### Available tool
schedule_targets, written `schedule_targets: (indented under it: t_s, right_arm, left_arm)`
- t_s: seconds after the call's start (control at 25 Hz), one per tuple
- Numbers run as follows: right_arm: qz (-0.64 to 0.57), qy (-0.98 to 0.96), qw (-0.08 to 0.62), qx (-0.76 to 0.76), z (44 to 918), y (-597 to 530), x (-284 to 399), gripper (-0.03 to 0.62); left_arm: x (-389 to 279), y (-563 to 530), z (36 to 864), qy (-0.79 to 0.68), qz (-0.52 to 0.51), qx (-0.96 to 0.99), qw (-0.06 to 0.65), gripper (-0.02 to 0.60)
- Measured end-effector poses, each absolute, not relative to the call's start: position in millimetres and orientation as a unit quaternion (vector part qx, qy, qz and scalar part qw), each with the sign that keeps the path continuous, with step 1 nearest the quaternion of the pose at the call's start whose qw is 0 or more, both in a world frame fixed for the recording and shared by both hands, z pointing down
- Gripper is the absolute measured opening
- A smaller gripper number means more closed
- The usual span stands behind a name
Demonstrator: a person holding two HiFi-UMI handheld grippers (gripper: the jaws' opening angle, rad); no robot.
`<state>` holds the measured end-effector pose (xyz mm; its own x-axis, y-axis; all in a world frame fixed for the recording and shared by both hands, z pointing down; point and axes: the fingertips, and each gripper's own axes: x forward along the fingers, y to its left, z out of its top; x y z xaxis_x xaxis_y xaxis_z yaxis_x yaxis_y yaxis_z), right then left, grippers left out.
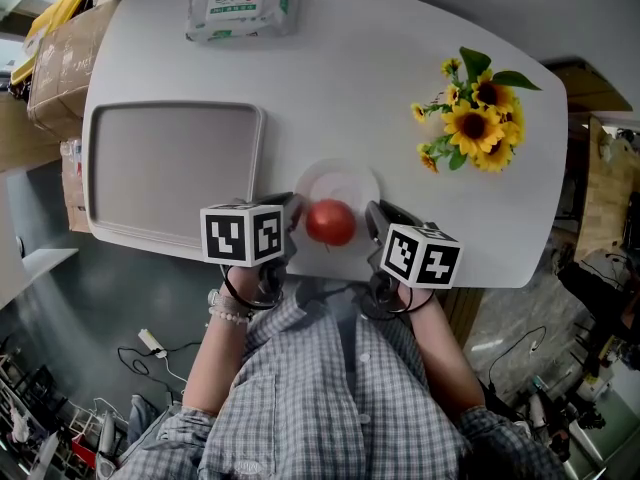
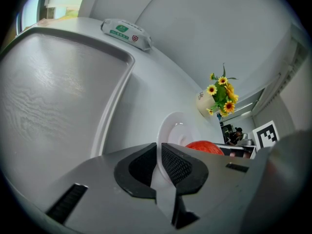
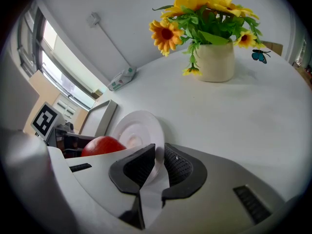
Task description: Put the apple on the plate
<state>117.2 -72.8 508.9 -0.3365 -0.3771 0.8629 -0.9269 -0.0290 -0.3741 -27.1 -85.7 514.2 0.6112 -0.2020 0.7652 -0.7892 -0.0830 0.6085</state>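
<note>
Head view: a red apple (image 1: 330, 222) sits at the near edge of a small white plate (image 1: 345, 180) on a white table (image 1: 330, 78), flanked closely by the left gripper (image 1: 290, 216) and the right gripper (image 1: 377, 218). A grey tray (image 1: 170, 168) lies to the left, a pack of wipes (image 1: 243, 10) at the far side and a pot of sunflowers (image 1: 480, 118) to the right. Left gripper view: the jaws of the left gripper (image 2: 159, 152) stand drawn almost together, a thin slit between them and nothing in it. The apple (image 2: 204, 146) shows off to their right, outside the jaws, with the plate (image 2: 175, 126) just beyond. Right gripper view: the right gripper (image 3: 158, 154) is likewise clenched on nothing, with the apple (image 3: 102, 145) to its left beside the plate (image 3: 139, 126). Whether the apple rests fully on the plate or is pressed between the gripper bodies cannot be told. The task looks to be at the set-down. The next move calls for easing both grippers outward evenly, so the apple does not roll off the near rim.
</note>
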Motion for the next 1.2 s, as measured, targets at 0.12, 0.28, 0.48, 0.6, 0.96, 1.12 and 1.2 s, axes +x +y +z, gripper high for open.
schedule_targets:
  t_s: [0.12, 0.28, 0.48, 0.6, 0.96, 1.12, 1.2]
  right_arm:
    - [0.508, -0.641, 0.272, 0.507, 509.4, -71.7, 117.4, 0.064]
    - [0.509, -0.641, 0.272, 0.506, 508.5, -71.1, 116.9, 0.064]
    - [0.511, -0.639, 0.273, 0.506, 507.9, -70.4, 116.3, 0.064]
    - [0.515, -0.636, 0.274, 0.506, 507.3, -69.7, 116.2, 0.064]
    - [0.523, -0.632, 0.269, 0.504, 505.2, -70.3, 112.8, 0.063]
    - [0.523, -0.633, 0.27, 0.503, 503.3, -71.8, 109.6, 0.063]
    - [0.524, -0.633, 0.27, 0.503, 502.3, -72.4, 108.8, 0.063]
  left_arm:
    - [-26.9, -85.0, 514.4, -0.359, 0.255, 0.689, 0.576, 0.035]
    - [-27.3, -84.3, 514.6, -0.359, 0.256, 0.686, 0.579, 0.035]
    - [-27.8, -83.5, 514.2, -0.358, 0.256, 0.683, 0.583, 0.035]
    - [-27.7, -82.8, 513.5, -0.356, 0.254, 0.681, 0.587, 0.035]
    - [-31.9, -83.8, 512.0, -0.358, 0.252, 0.671, 0.599, 0.035]
    - [-34.9, -84.4, 510.8, -0.359, 0.251, 0.667, 0.603, 0.035]
    - [-35.5, -83.1, 510.8, -0.357, 0.249, 0.664, 0.607, 0.035]
